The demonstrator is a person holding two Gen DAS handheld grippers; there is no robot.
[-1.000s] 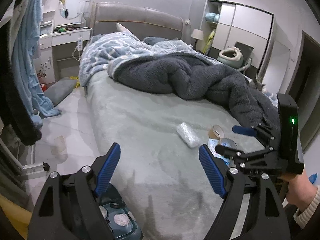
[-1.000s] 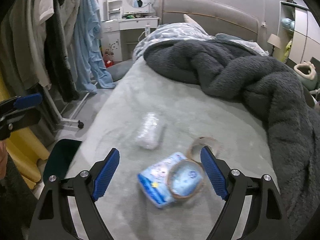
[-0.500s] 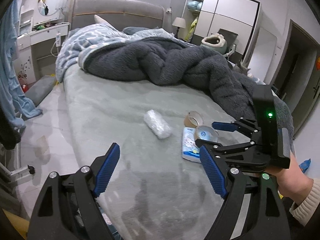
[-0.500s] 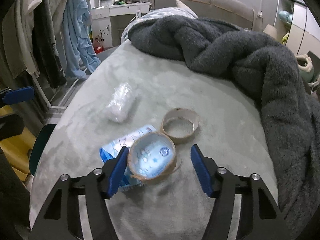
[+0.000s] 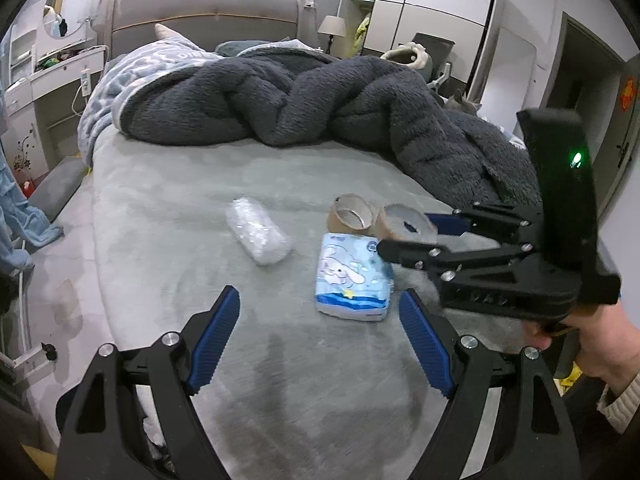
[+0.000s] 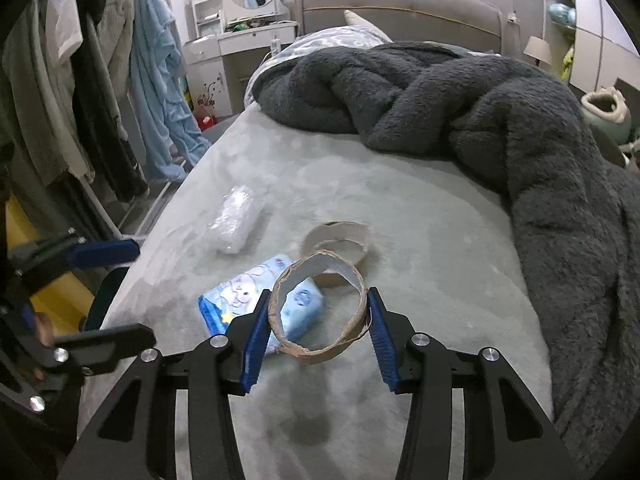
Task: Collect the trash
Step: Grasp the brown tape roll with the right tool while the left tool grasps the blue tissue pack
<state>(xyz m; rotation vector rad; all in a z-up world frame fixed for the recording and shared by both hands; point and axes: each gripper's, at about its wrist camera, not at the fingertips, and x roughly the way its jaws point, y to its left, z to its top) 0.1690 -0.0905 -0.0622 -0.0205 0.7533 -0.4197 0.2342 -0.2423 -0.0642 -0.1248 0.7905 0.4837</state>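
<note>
On the grey bed sheet (image 6: pixel 420 264) lie a blue tissue pack (image 6: pixel 236 292), a crumpled clear plastic bundle (image 6: pixel 236 218) and a cardboard tape ring (image 6: pixel 338 227). A second cardboard ring (image 6: pixel 320 356) stands on edge between the pads of my right gripper (image 6: pixel 317 300). The jaws are closing on it; both pads touch its sides and it is squeezed slightly oval. My left gripper (image 5: pixel 319 294) hangs open above the near end of the tissue pack (image 5: pixel 352 276), with nothing between its fingers. The plastic bundle (image 5: pixel 258 232) lies to the left of it.
A dark grey fleece blanket (image 6: pixel 500 120) is heaped over the far and right side of the bed. A dark teal bin (image 6: pixel 105 296) stands on the floor beside the bed's left edge. Clothes (image 6: pixel 156 68) hang on a rack at the left, near a white dresser (image 6: pixel 240 52).
My right gripper's jaws came together around the nearer cardboard ring, which now stands up off the tissue pack. My left gripper moved in over the bed toward the tissue pack, still open.
</note>
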